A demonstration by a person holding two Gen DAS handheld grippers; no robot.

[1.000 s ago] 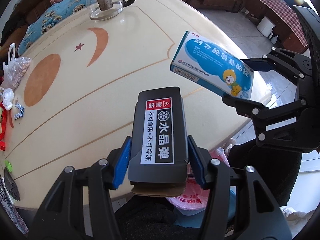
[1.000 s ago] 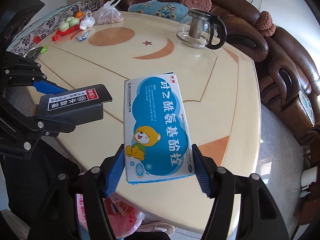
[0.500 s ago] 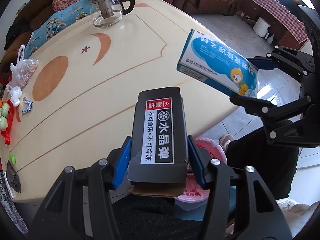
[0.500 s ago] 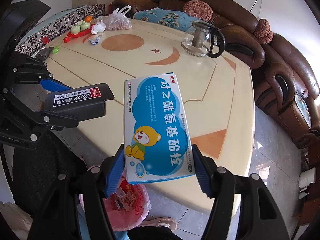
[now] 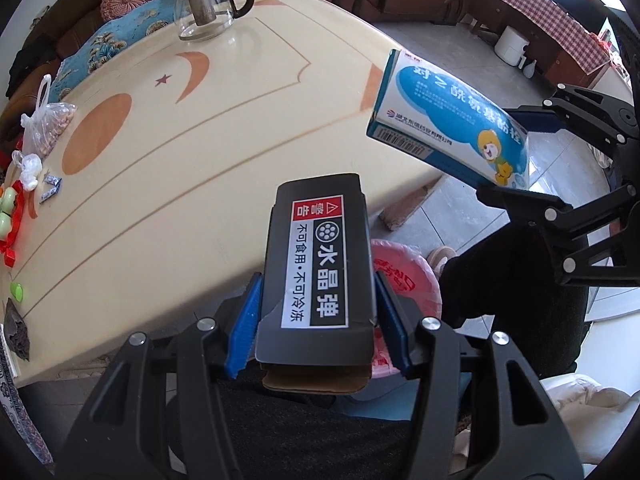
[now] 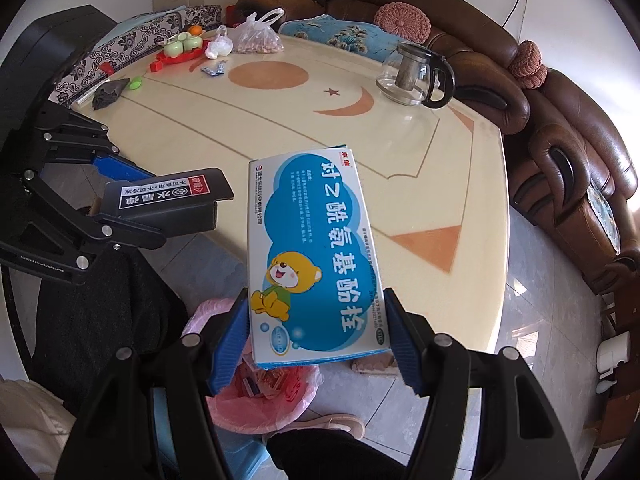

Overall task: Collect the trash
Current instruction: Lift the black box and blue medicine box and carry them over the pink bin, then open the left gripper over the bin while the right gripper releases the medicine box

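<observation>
My left gripper [image 5: 316,324] is shut on a black carton [image 5: 320,264] with a red warning label. It holds the carton off the table edge, above a bin lined with a pink bag [image 5: 404,276]. My right gripper [image 6: 316,340] is shut on a blue and white medicine box [image 6: 316,256] with a cartoon bear, also above the pink-lined bin [image 6: 264,396]. The black carton [image 6: 168,196] shows at the left of the right wrist view. The medicine box [image 5: 452,124] shows at the upper right of the left wrist view.
A cream round table [image 6: 320,120] carries a glass teapot [image 6: 412,76], a bag of nuts [image 6: 256,40], a red tray of fruit [image 6: 180,48], candy wrappers [image 6: 212,70] and a dark scrap [image 6: 106,94]. Brown sofas [image 6: 568,160] ring it. The person's dark-trousered legs [image 5: 520,292] are beside the bin.
Both grippers have drawn back from above the table to past its edge, still holding their boxes. The pink-lined bin has come into fuller view below them.
</observation>
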